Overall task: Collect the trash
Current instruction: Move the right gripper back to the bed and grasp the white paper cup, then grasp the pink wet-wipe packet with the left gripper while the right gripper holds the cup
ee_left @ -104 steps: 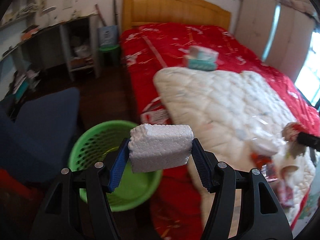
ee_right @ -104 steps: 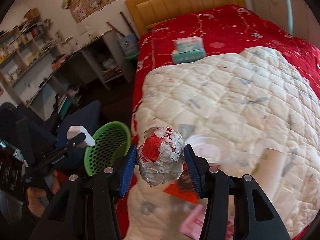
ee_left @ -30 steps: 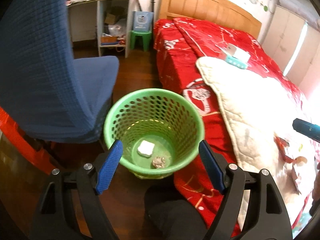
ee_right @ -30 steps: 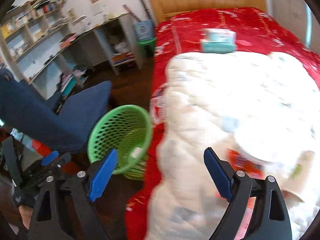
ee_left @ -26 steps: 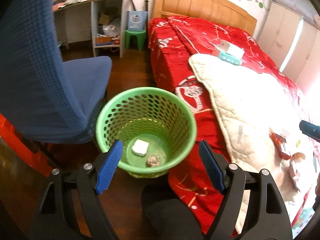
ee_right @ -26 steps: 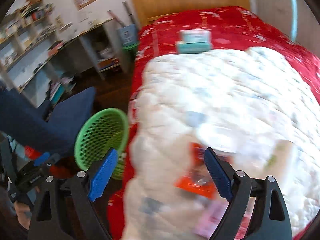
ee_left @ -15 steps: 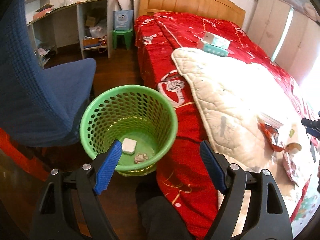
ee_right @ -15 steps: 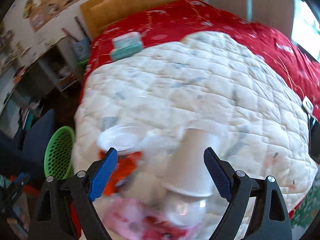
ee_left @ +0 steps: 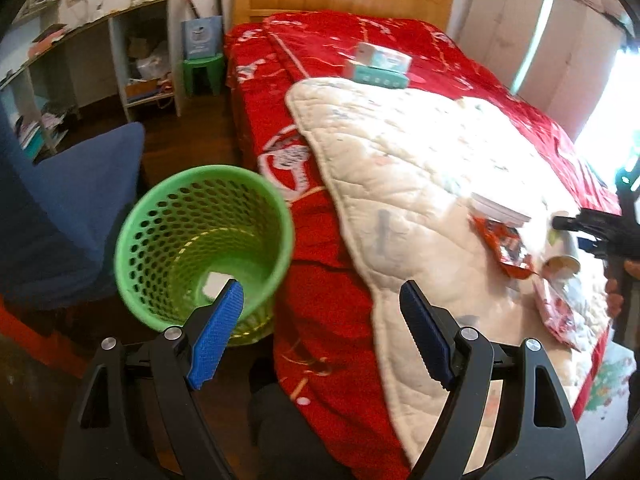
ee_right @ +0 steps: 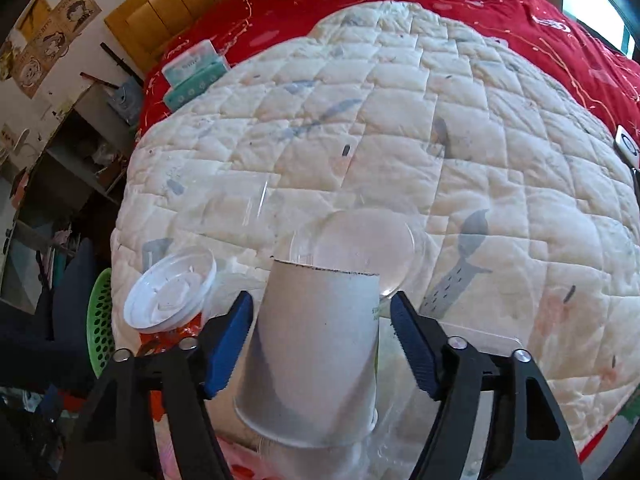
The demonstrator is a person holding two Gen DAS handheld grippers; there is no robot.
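the right gripper [ee_right: 322, 334] spreads wide around the overturned paper cup [ee_right: 316, 354] at lower centre, ready to pinch it. the left gripper [ee_left: 320, 330], wide and empty, waits right of the green basket [ee_left: 204, 240].

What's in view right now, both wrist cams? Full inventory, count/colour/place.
paper cup: 1, white, on its side on the quilt, between the right gripper's blue pads
plastic lid: 1, white, on the quilt left of the cup
clear dome lid: 1, transparent, just beyond the cup
snack wrapper: 1, red, near the quilt's edge
waste basket: 1, green, on the floor beside the bed
foam block: 1, white, inside the basket
tissue packs: 2 stacked, teal and white, on the red bedspread
quilt: 1, white, over the bed
chair: 1, blue, left of the basket
left gripper: open, empty
right gripper: open, straddling the cup
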